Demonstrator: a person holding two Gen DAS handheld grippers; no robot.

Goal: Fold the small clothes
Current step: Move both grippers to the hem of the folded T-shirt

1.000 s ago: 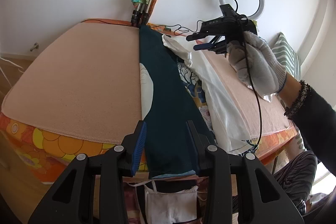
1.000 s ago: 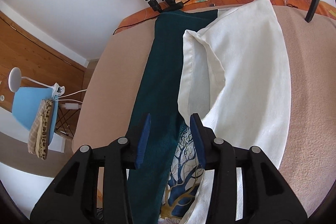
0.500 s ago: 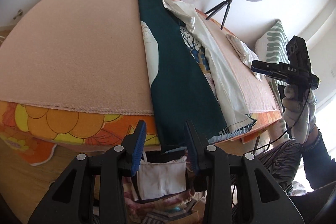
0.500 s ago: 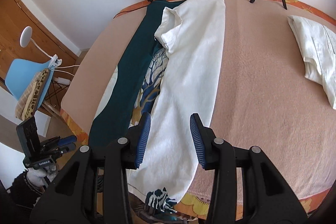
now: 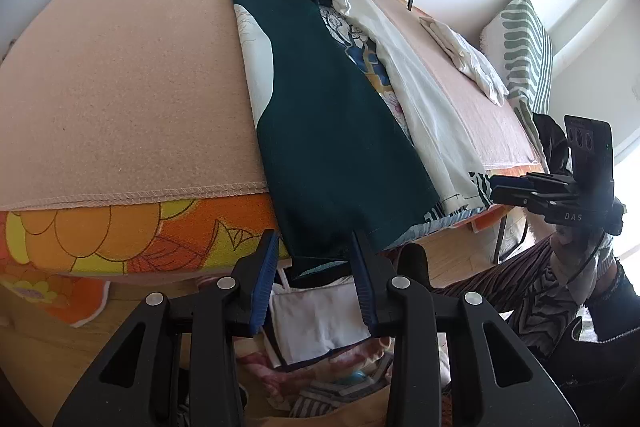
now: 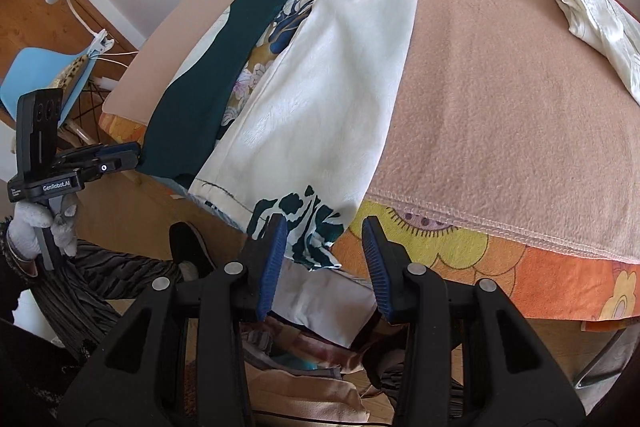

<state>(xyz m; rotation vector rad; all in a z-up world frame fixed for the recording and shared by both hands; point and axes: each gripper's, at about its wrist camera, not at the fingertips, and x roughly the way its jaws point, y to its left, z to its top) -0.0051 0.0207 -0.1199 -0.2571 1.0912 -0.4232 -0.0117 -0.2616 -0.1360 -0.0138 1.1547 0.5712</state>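
Left wrist view: left gripper (image 5: 314, 247) sits at the near edge of the counter (image 5: 120, 67), fingers partly open and straddling the hem of the green cloth (image 5: 332, 131) with nothing pinched; the gap has just been narrowing slightly. Right wrist view: right gripper (image 6: 324, 233) is at the same near edge further right, fingers partly open around the patterned hem of the white cloth (image 6: 332, 67), pads not yet on it. Both cloths lie in one long strip across the counter from far edge to near edge, hems hanging over the near edge, with a floral layer (image 6: 256, 75) showing between them. A folded white piece (image 6: 592, 15) sits well apart toward the far right corner. My read: this is the pick-up step, both grippers lined up on the near hem before a fold. Next move likely calls for pushing each gripper forward so the hem goes between the pads, closing fully, then lifting together and carrying the hem toward the far edge. Risk: the layers overlap, so a grip could catch the wrong one or several at once.
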